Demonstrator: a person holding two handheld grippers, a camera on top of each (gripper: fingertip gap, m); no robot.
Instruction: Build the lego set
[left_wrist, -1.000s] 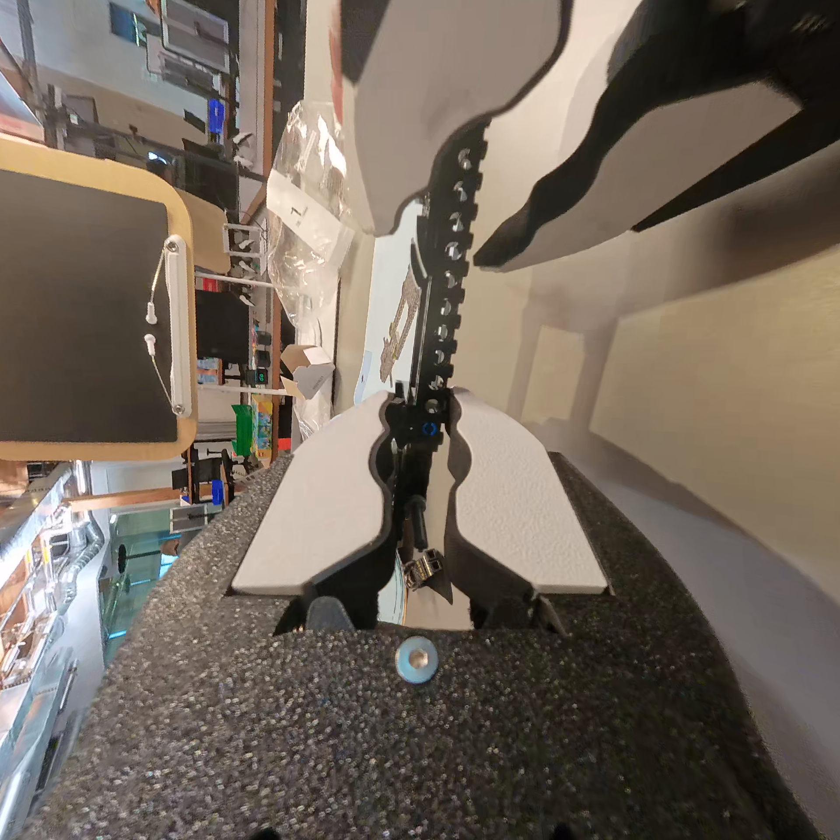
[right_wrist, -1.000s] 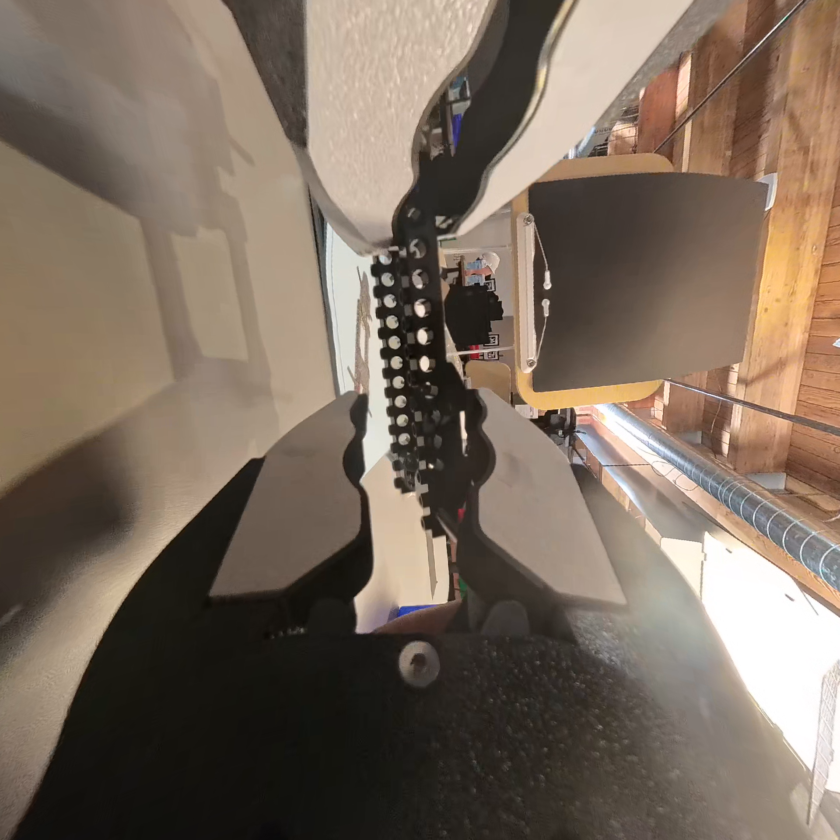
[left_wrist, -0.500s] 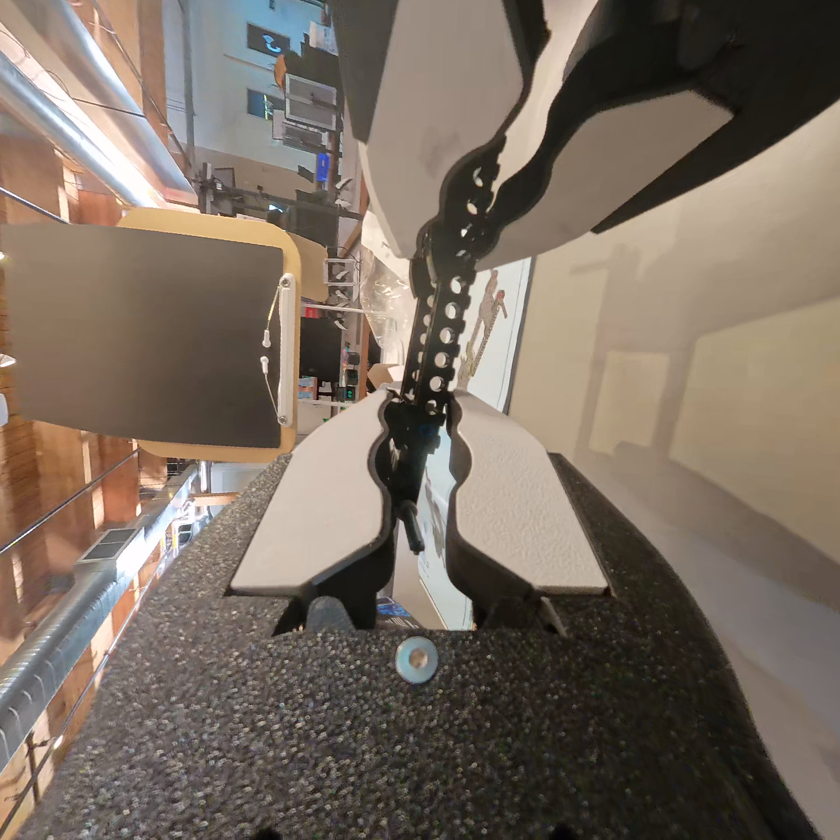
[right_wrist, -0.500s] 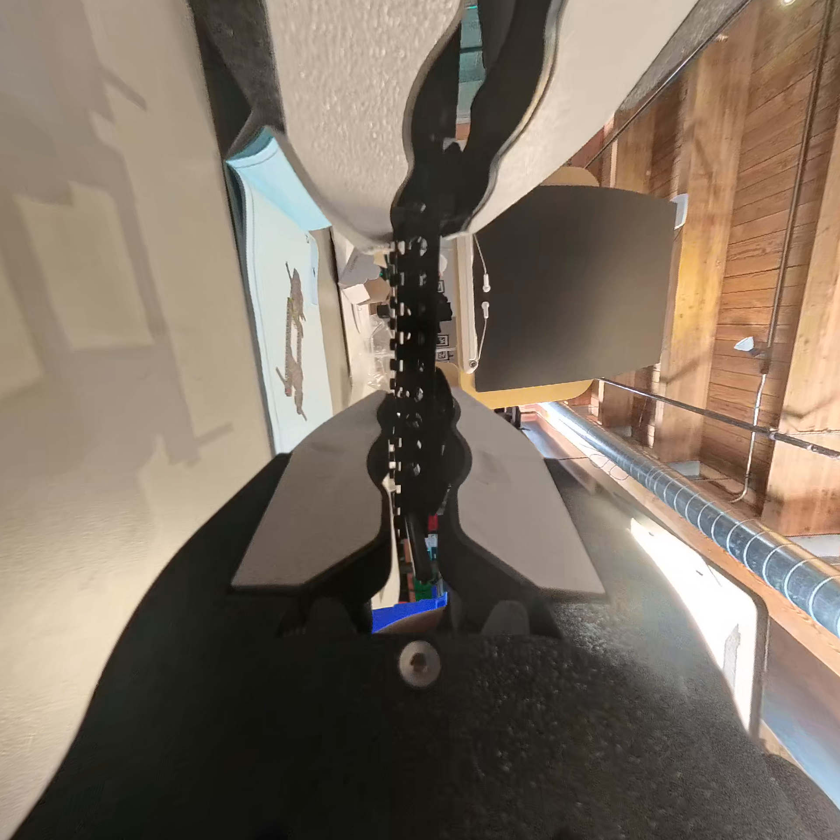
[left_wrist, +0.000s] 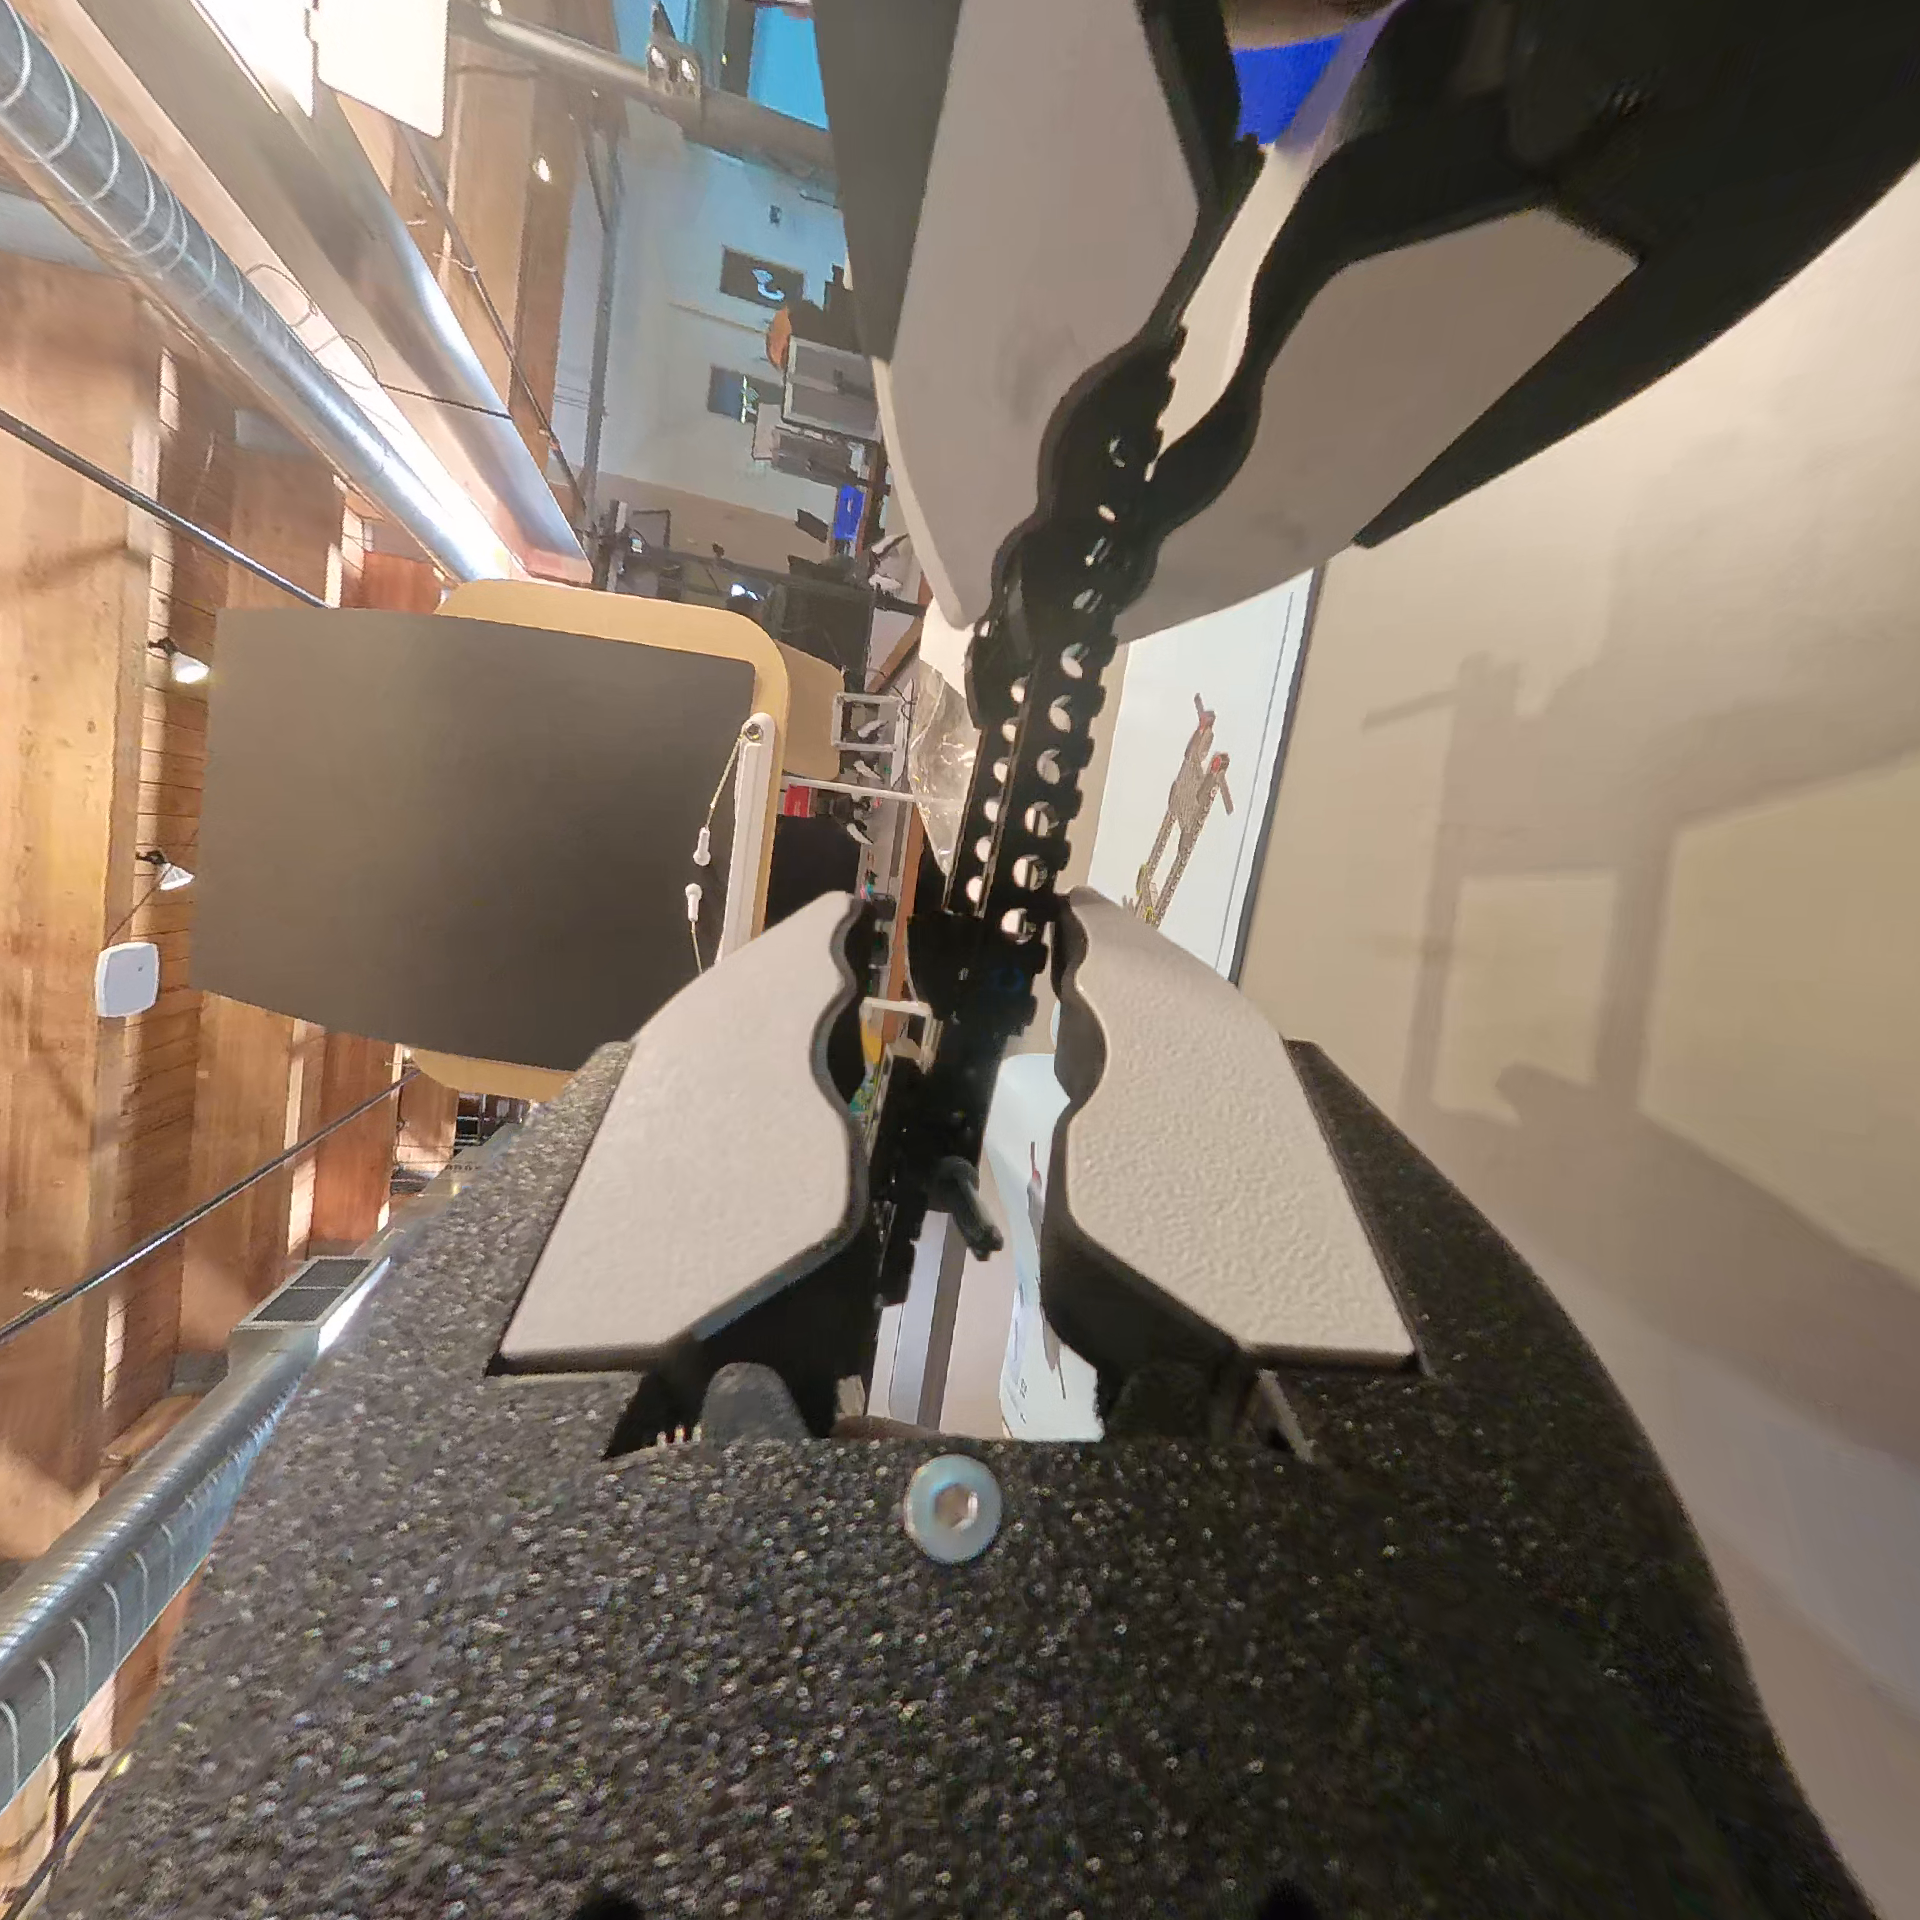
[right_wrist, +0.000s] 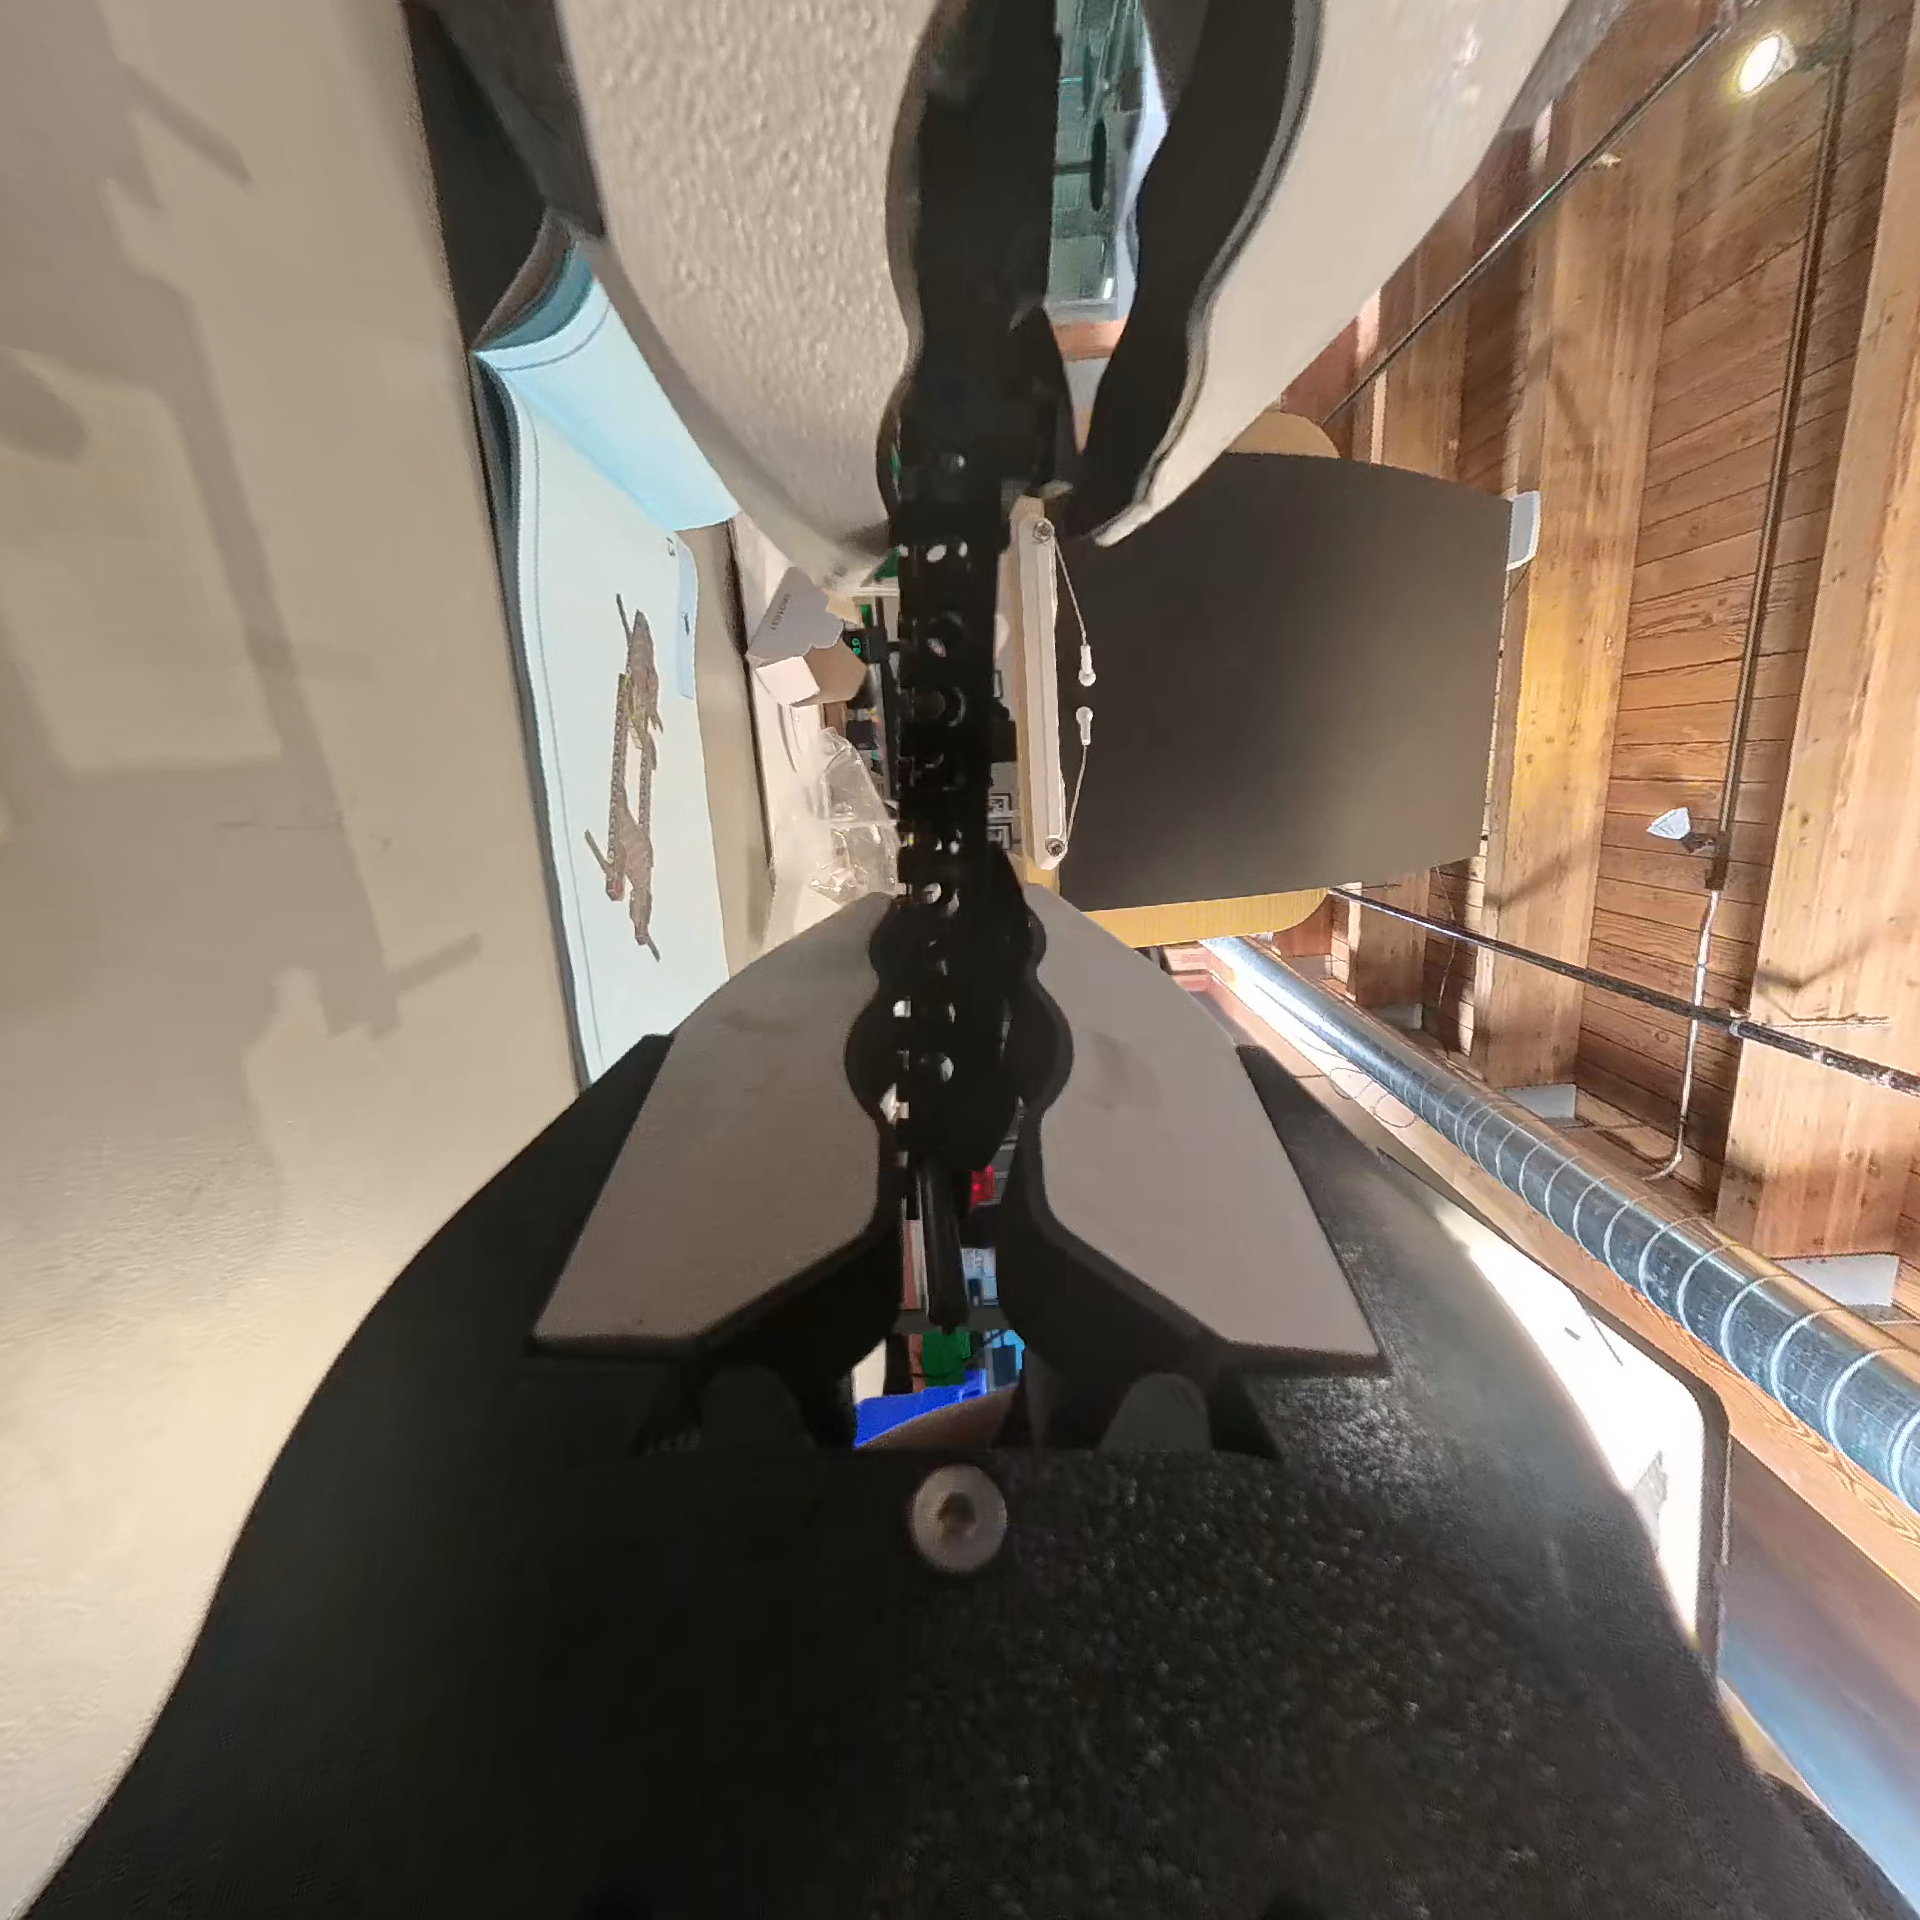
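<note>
In the frame's centre a long black perforated beam, rigid, light, probably plastic, bridges both tools. The right gripper clamps one end; the left gripper stands parted around the other, a gap beside one pad.

Black panel, ceiling duct, booklet.
</note>
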